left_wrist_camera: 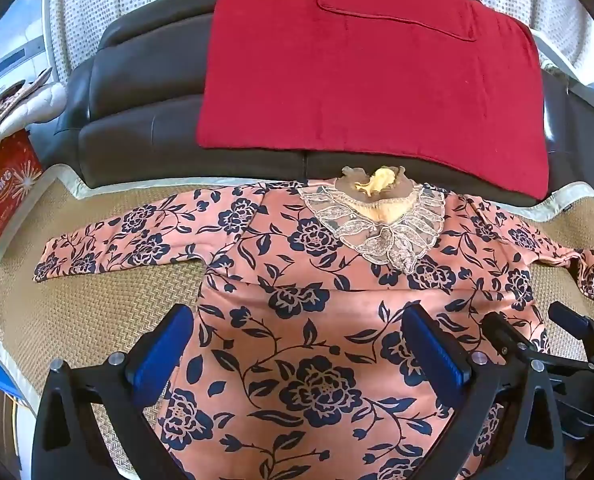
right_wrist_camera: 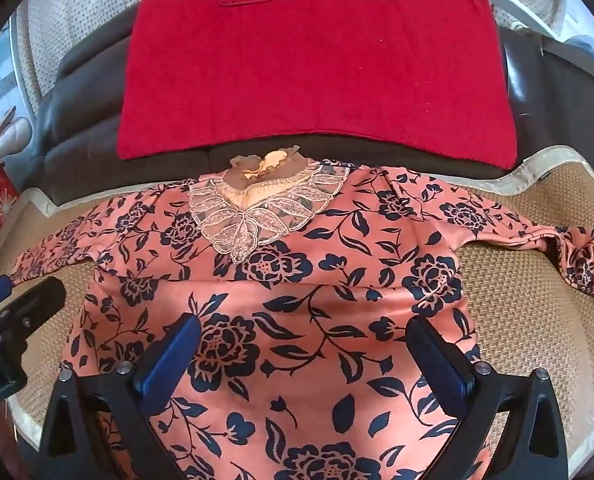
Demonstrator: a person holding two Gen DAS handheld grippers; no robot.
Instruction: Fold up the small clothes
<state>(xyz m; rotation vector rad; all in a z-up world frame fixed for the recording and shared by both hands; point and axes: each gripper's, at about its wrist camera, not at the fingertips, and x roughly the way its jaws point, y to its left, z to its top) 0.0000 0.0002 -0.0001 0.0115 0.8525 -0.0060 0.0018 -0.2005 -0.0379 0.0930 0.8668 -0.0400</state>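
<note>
Floral blouse (left_wrist_camera: 297,320) lies spread flat and face up on the woven mat (left_wrist_camera: 97,312), its lace collar (left_wrist_camera: 381,224) toward the dark sofa (left_wrist_camera: 145,92) and both sleeves stretched out sideways from that collar. Behind the collar, a red cloth (left_wrist_camera: 357,72) is draped over the sofa cushion, and we leave it alone. We hover both tools over the lower body of the blouse, on the near side of the collar: our left gripper (left_wrist_camera: 297,356) has its jaws spread wide with nothing between them, and our right gripper (right_wrist_camera: 303,356), just beside it, is equally released and empty. Nothing is folded yet, so we judge this as the very start. To do the first fold well, we want to move out from the collar to a sleeve (left_wrist_camera: 109,240), pinch only its cuff end, and carry it across the chest below the collar without dragging the body along. We should keep the fabric low and taut, because this slick-looking cloth could bunch, and the far sleeve (right_wrist_camera: 577,256) already looks crumpled at its cuff, so we smooth that one first.
</note>
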